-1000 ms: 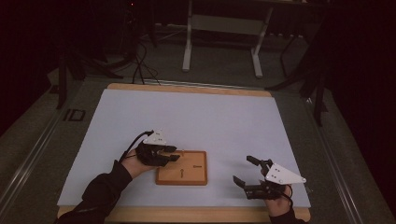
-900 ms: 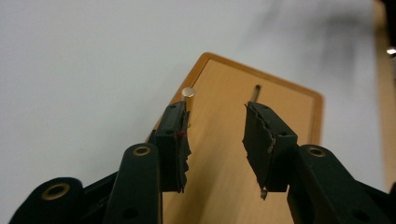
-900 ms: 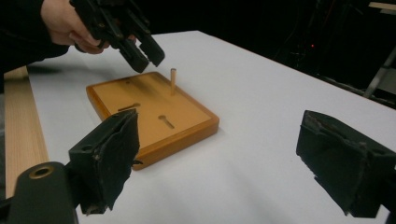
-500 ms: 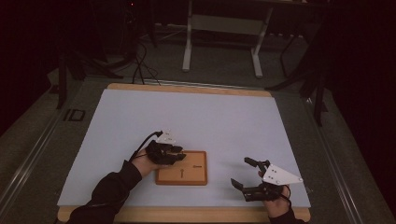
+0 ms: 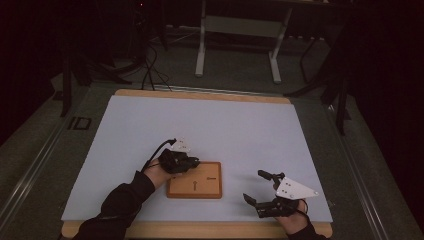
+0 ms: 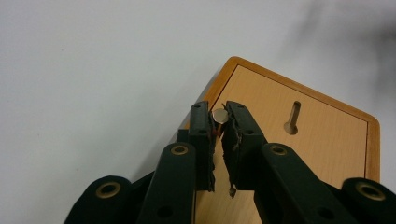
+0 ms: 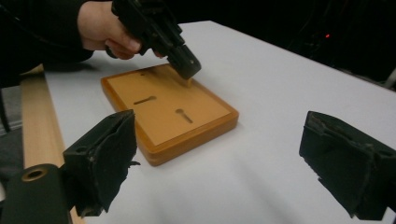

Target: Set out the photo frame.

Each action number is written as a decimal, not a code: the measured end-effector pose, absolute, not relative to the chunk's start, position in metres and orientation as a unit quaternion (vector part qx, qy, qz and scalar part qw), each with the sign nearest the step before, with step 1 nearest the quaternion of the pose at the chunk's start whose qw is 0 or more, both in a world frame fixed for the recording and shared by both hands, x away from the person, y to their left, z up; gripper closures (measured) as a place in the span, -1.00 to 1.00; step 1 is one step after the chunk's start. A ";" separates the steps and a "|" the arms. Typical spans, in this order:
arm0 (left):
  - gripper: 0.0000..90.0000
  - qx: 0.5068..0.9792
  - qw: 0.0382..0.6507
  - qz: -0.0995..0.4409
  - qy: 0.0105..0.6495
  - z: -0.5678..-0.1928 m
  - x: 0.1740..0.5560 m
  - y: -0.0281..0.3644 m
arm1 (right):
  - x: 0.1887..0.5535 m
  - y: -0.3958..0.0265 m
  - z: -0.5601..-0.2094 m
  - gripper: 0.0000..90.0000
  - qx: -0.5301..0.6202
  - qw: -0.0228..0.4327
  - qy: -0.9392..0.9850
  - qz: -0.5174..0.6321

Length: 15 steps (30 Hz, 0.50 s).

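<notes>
Currently: wooden board flat on white tabletop, two keyhole slots in its face. Left gripper over the board's near-left corner, jaws just closing, nearly together, pinching a small round peg. Right gripper well apart to the board's right, jaws spread wide, holding nothing

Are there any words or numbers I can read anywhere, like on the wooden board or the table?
"ID": pale marking, read uncertainly, on the grey floor strip left of the table.
Wooden board: no words, just two keyhole-shaped slots.
Grippers: no readable text.
</notes>
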State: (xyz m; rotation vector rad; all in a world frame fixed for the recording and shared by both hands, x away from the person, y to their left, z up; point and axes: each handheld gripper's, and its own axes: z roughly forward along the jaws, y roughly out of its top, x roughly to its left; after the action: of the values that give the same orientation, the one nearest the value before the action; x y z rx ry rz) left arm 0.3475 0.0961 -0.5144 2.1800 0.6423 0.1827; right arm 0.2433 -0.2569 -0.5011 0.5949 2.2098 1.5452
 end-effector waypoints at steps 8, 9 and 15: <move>0.86 0.872 0.415 0.077 0.250 -0.514 0.348 0.095 | 0.243 -0.255 -0.503 -0.71 0.204 0.189 0.793 0.542; 0.86 0.870 0.417 0.070 0.252 -0.515 0.350 0.096 | 0.243 -0.254 -0.503 -0.71 0.203 0.189 0.794 0.540; 0.86 0.875 0.411 0.058 0.247 -0.513 0.354 0.096 | 0.242 -0.249 -0.503 -0.69 0.199 0.189 0.803 0.529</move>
State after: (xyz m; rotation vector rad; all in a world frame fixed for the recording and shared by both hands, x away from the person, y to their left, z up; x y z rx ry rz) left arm 0.3543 0.0964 -0.5132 2.2029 0.6212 0.1457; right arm 0.2418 -0.2493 -0.5033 0.5587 2.2590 1.4875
